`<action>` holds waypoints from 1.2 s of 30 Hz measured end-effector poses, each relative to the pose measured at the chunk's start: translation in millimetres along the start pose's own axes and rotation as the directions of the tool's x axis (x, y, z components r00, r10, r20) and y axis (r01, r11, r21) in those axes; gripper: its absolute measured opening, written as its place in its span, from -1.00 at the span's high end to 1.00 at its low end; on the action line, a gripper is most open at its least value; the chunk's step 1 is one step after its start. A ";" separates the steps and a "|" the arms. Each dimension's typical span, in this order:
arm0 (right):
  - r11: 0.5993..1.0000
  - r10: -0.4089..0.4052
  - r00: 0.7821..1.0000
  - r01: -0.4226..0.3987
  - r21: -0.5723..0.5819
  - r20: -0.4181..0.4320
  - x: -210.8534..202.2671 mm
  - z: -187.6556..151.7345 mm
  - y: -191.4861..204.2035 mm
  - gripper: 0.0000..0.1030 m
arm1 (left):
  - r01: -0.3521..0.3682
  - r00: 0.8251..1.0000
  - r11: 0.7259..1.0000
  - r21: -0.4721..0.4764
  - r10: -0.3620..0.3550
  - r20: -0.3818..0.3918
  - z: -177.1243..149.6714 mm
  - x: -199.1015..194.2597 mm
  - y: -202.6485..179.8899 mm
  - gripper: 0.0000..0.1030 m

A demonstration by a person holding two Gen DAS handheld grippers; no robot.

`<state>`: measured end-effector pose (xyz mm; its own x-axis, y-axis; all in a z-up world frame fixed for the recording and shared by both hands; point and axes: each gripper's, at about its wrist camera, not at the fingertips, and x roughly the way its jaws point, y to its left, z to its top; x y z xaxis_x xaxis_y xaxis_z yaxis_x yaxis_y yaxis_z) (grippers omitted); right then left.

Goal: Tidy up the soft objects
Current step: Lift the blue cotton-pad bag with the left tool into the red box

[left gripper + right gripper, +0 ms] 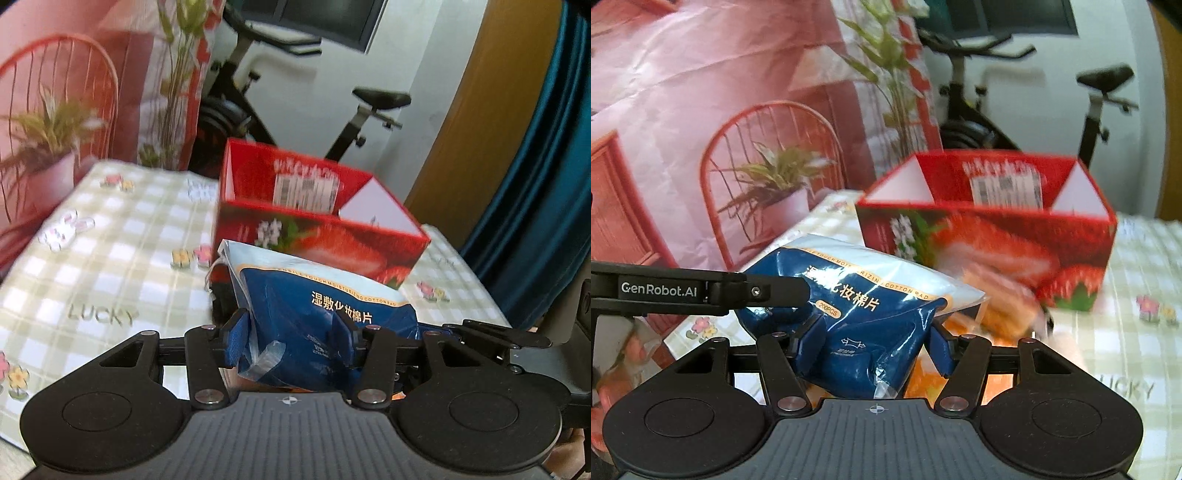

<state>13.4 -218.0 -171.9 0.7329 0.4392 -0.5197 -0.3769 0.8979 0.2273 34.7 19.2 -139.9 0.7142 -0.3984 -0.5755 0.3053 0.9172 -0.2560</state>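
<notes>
Left wrist view, both fingers pinch cotton pad pack, pack hides red box front, orange item blurred.

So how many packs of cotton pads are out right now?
1: the blue cotton pad pack is gripped by both the left gripper and the right gripper, in front of the red strawberry box. More may be hidden inside.

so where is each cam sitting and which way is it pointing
Left wrist: sits on the left gripper, looks along its jaws, shut on the cotton pad pack, toward the red strawberry box on the checked tablecloth.
Right wrist: sits on the right gripper, also gripping the pack; the left gripper's arm crosses from the left.
Shared: pack, box, tablecloth, exercise bike.
</notes>
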 end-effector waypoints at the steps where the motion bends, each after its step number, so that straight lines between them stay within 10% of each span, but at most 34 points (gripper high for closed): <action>1: 1.000 -0.003 1.000 0.003 -0.018 0.014 -2.2 3.5 2.2 -0.09 | 0.002 1.000 1.000 0.003 -0.002 0.012 2.1 -2.5 -0.7 0.01; 18: 0.955 -0.041 0.985 0.088 -0.282 0.170 1.5 103.1 -8.3 -0.12 | 0.096 0.990 0.994 0.041 -0.100 0.097 83.1 33.1 -6.8 -0.02; 36: 0.992 -0.060 0.997 0.056 -0.113 -0.039 118.3 151.5 -127.8 -0.12 | 0.121 0.988 0.993 -0.014 -0.122 -0.094 137.5 172.7 6.8 -0.02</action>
<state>234.1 -276.4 -137.7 0.7316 0.3828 -0.5640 -0.3970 0.9119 0.1039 246.8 -42.4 -134.2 0.6090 -0.5064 -0.6105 0.3810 0.8618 -0.3348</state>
